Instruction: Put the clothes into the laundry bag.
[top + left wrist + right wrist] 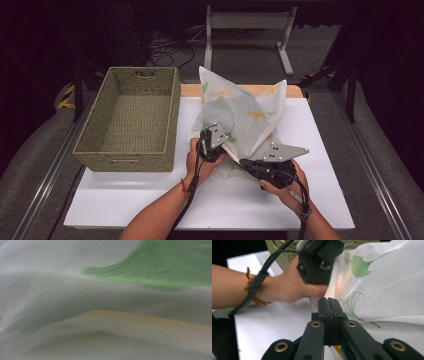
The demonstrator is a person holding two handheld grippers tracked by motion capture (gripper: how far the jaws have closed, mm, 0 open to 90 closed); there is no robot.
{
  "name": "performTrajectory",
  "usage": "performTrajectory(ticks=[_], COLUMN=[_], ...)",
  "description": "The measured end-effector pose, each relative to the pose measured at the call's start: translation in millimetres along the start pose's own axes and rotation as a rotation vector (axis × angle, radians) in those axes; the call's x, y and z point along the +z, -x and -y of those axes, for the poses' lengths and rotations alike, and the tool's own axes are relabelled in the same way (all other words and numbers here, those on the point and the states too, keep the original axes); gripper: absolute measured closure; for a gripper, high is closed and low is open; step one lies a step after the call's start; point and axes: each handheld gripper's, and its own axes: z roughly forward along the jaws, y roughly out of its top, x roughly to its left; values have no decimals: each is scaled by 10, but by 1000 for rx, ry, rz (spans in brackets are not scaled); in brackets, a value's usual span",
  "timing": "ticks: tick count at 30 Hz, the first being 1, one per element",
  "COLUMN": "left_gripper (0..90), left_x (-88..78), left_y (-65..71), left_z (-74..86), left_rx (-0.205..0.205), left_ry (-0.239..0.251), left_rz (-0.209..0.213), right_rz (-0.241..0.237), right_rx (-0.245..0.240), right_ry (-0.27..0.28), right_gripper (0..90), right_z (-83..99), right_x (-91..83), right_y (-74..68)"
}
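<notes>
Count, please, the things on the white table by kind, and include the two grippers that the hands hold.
Cloth, white mesh with green and yellow leaf prints: 1
Basket, woven and olive green: 1
Grippers, the left gripper and the right gripper, both shut on the cloth: 2
Total: 4

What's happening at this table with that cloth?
A person holds a gripper in each hand and is working a leaf-printed white cloth on the white table. The right gripper is shut at the cloth's edge; the left gripper is pushed into its folds, also closed. The cloth stands bunched up beside a woven basket that has nothing in it.
</notes>
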Motion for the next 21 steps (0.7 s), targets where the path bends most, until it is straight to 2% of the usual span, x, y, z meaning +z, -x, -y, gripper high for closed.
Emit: performTrajectory(ticks=[1, 4, 6, 9, 12, 13, 14, 15, 16, 17, 21], left_gripper=[849, 846, 842, 805, 685, 634, 634, 547, 510, 510, 374], left_x=[37, 128, 136, 86, -13, -13, -74, -158, -158, -216, -449], left_y=[-22, -88, -113, -138, -146, -146, -127, -91, -91, -66, 41], left_z=[20, 87, 112, 115, 121, 121, 128, 144, 144, 156, 181], left_rx=[-2, -26, -52, -46, -47, -47, -37, -7, -7, 10, 80], left_ry=[-13, -51, -55, -50, -53, -53, -54, -56, -56, -68, -85], left_rz=[-18, -35, -17, 35, 99, 99, 115, 125, 125, 146, 175], right_rz=[15, 62, 63, 64, 64, 64, 66, 70, 70, 70, 74], right_rx=[-7, -15, -3, 7, 12, 12, 13, 16, 16, 15, 19], right_ry=[-10, -39, -49, -60, -56, -56, -55, -52, -52, -49, -48], right_gripper=[900, 900, 900, 900, 900, 900, 900, 900, 900, 900, 900], right_z=[11, 52, 83, 113, 122, 122, 120, 116, 116, 115, 111], right_x=[-1, 6, 22, 48, 44, 44, 39, 26, 26, 22, 18], right_y=[13, 65, 98, 142, 161, 161, 162, 167, 167, 171, 185])
